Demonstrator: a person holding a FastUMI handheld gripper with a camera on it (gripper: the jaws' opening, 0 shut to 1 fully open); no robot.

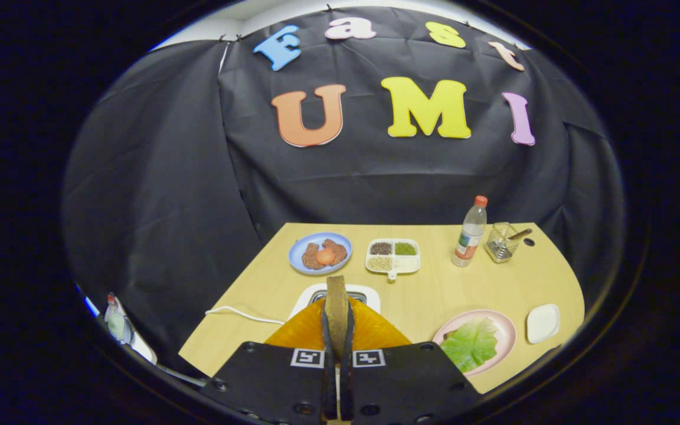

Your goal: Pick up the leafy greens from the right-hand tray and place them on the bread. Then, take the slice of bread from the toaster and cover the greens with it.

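Observation:
My gripper (336, 330) is shut on a brown slice of bread (336, 295), which stands edge-on and upright between the two black fingers. The slice sits just above the slot of the white toaster (369, 293), right ahead of the fingers. To the right of the fingers, a pale green lettuce leaf (471, 343) lies on a pink plate (506, 330). A brown edge shows under the leaf's left side. A small white tray (543, 323) stands empty to the right of the plate.
An orange domed surface (375, 333) lies under the fingers in front of the toaster, whose white cord (239, 313) runs left. At the back stand a blue plate of food (320, 252), a white divided dish (393, 257), a water bottle (470, 233) and a mesh cup (502, 242).

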